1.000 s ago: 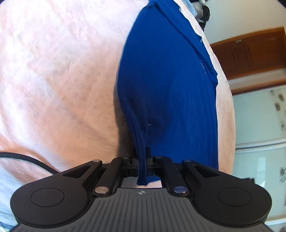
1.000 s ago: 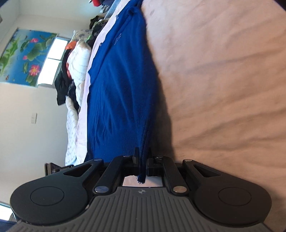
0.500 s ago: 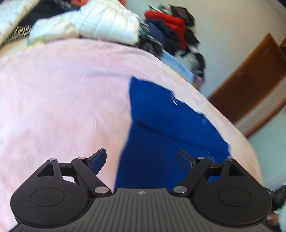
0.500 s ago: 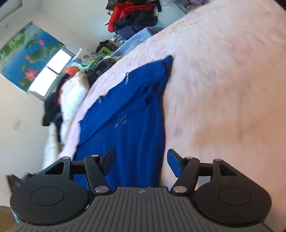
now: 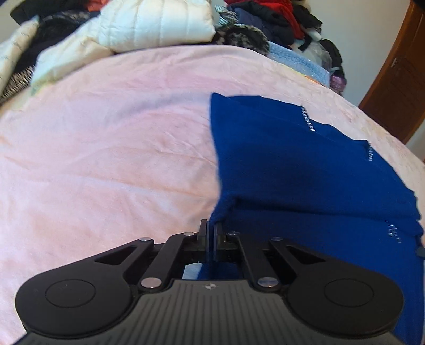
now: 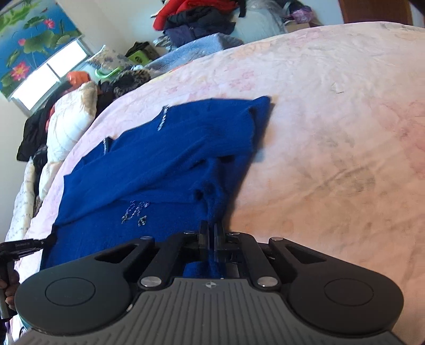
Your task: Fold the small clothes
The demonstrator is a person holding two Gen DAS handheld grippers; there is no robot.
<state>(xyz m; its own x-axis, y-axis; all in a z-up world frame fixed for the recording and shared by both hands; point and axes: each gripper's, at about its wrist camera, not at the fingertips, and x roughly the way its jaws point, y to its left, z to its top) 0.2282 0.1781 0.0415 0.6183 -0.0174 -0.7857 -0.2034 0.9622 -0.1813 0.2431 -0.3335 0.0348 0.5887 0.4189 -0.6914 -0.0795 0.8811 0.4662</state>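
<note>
A royal blue knitted garment (image 5: pixel 292 164) with small silver studs lies partly folded on a pink bedspread (image 5: pixel 106 148). My left gripper (image 5: pixel 211 228) is shut on its near left corner. In the right wrist view the same blue garment (image 6: pixel 164 159) lies left of centre, and my right gripper (image 6: pixel 211 229) is shut on its near right edge. The left gripper's tip (image 6: pixel 29 245) shows at the far left edge of that view, at the garment's other near corner.
Piles of clothes and a white quilted duvet (image 5: pixel 148 24) lie along the far side of the bed. A brown wooden door (image 5: pixel 398 87) is at right. A window with a lotus blind (image 6: pixel 32 47) is at left. Bare bedspread (image 6: pixel 332 146) stretches right of the garment.
A second ago both grippers held the garment hanging. Half a second ago both were open above it. Now both are shut on its near edge, with a fold lying across it.
</note>
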